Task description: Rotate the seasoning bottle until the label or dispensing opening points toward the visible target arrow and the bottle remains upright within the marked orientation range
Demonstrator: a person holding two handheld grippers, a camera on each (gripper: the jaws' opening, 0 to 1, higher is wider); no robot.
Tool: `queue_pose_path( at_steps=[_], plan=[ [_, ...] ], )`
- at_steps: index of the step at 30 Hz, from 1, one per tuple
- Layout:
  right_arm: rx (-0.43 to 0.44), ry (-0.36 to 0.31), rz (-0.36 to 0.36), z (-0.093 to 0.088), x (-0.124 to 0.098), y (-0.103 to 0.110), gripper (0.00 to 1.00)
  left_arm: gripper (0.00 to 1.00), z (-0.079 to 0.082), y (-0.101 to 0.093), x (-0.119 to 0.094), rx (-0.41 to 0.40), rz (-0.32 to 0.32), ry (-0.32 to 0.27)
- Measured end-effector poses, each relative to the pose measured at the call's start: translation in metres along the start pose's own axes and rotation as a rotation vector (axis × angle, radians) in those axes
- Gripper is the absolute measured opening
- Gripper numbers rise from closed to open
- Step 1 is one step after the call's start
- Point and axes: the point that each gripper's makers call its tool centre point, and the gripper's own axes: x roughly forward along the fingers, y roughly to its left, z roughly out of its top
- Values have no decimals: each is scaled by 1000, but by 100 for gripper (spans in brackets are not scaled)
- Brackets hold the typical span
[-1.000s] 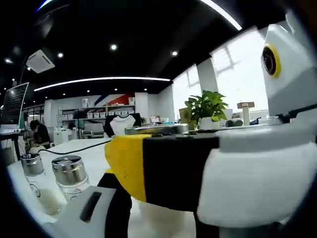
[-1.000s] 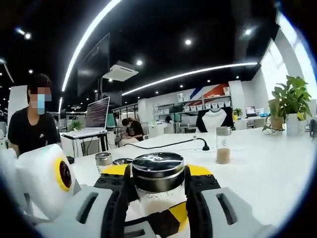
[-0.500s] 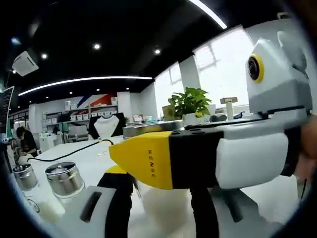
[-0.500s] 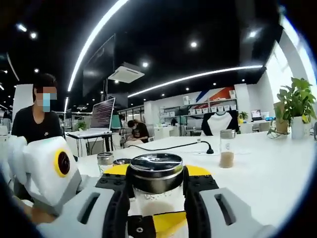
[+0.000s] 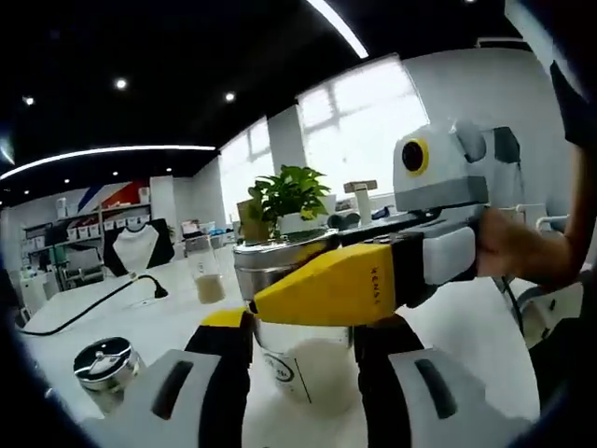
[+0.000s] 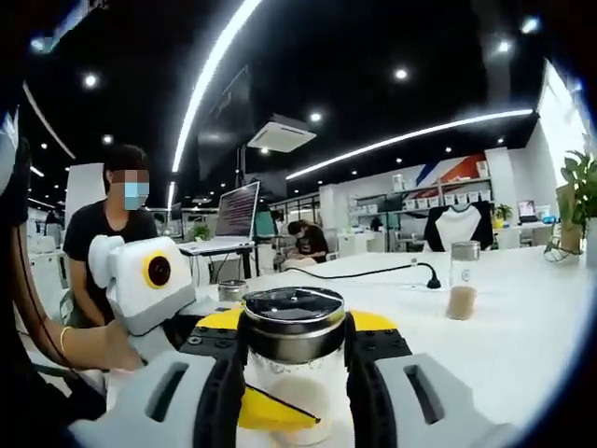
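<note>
Both tongs, left gripper (image 5: 303, 373) and right gripper (image 6: 294, 373), clamp seasoning bottle (image 6: 293, 359); since earlier frames we swing around it, bottle upright, arrow unseen.

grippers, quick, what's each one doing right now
Left gripper: fingers around the bottle, apparently shut on it.
Right gripper: shut on the same bottle, just under its metal cap.

Upright steel-capped seasoning bottle (image 6: 293, 355)
</note>
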Motion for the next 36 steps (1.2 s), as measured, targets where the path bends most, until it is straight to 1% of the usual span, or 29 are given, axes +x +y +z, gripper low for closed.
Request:
queue_pose_path(
  at_steps=[1,2,5,8,9,11,12,13,15,18,19,22,24,29,30,32,33,34,36],
  plan=[
    [6,5,27,0,-1,3,39,45,0,-1,0,-2,-12,-2],
    [8,11,27,0,-1,3,38,45,0,-2,0,-4,-23,-1],
    [-4,25,76,-1,-2,6,38,45,0,-4,3,-28,-60,-11],
    [4,35,130,-2,-3,10,38,47,1,-6,5,-21,-90,-6],
    [7,44,161,-2,-3,13,38,47,1,-7,6,-18,-105,1],
    [-8,58,173,-2,-5,8,38,50,-3,-7,9,-7,-115,48],
    [-8,59,177,-2,-6,8,38,53,-5,-7,10,23,-117,64],
    [-8,58,189,-2,-6,9,38,54,-4,-8,12,53,-128,67],
    [-4,51,214,-3,-6,10,38,54,-2,-13,15,68,-155,71],
    [2,51,244,-3,-9,12,38,55,-4,-15,18,58,-172,79],
    [-2,54,249,-2,-10,12,38,55,-6,-17,19,40,-180,86],
    [-10,62,265,-3,-11,14,38,53,-9,-21,20,57,-197,93],
    [-14,67,276,-3,-10,11,38,53,-10,-22,21,76,-204,103],
    [-14,77,277,-4,-9,7,38,53,-10,-22,21,61,-216,105],
    [-13,77,273,-4,-8,6,38,52,-11,-22,21,31,-214,102],
    [-14,74,261,-4,-9,2,38,50,-13,-22,22,-67,-206,90],
    [-15,74,253,-4,-9,1,38,49,-13,-22,22,-101,-200,83],
    [-12,73,248,-4,-9,0,38,48,-13,-21,22,-88,-200,70],
    [-3,71,234,-4,-10,-1,38,48,-13,-22,22,-89,-186,70]
  ],
)
